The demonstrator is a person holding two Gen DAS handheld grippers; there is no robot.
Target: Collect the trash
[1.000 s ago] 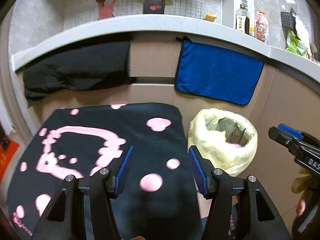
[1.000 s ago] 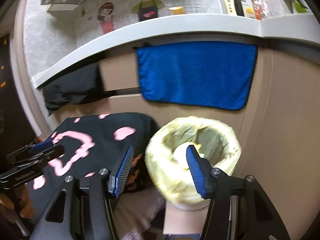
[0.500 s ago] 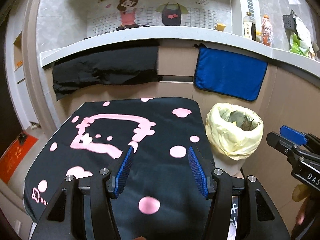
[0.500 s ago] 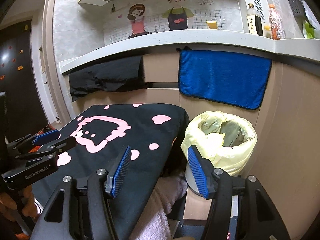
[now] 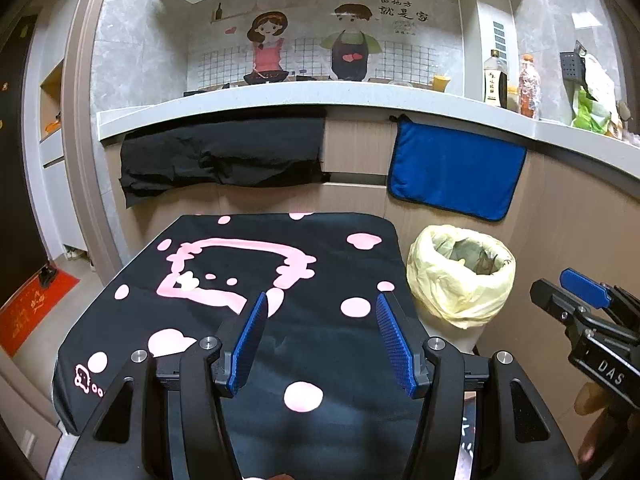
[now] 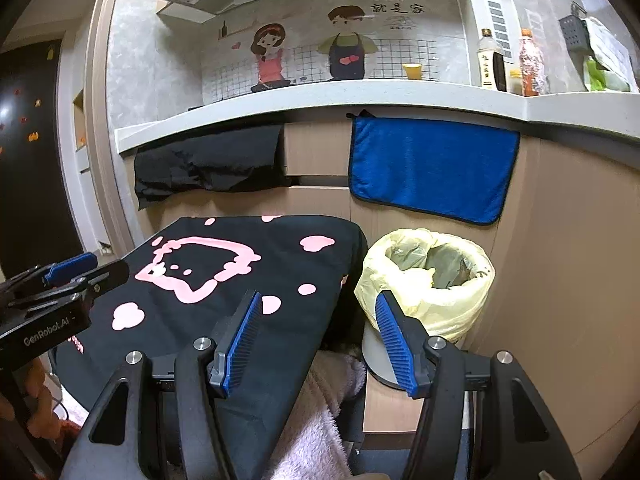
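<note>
A small bin lined with a pale yellow bag (image 5: 460, 276) stands on the floor right of a table covered by a black cloth with pink shapes (image 5: 248, 272); it also shows in the right wrist view (image 6: 428, 280). Crumpled trash lies inside the bin. My left gripper (image 5: 322, 340) is open and empty above the near part of the table. My right gripper (image 6: 318, 340) is open and empty, above the table's right edge and left of the bin. No loose trash shows on the cloth.
A kitchen counter (image 5: 280, 98) runs behind, with bottles (image 5: 496, 80) and bags at the right. A blue towel (image 5: 452, 170) and a black cloth (image 5: 224, 156) hang from it. A pink fleece (image 6: 316, 420) lies below the table edge.
Both grippers have pulled back and up from the bin and table, so more of the cloth and counter shows. Both stay open and empty.
</note>
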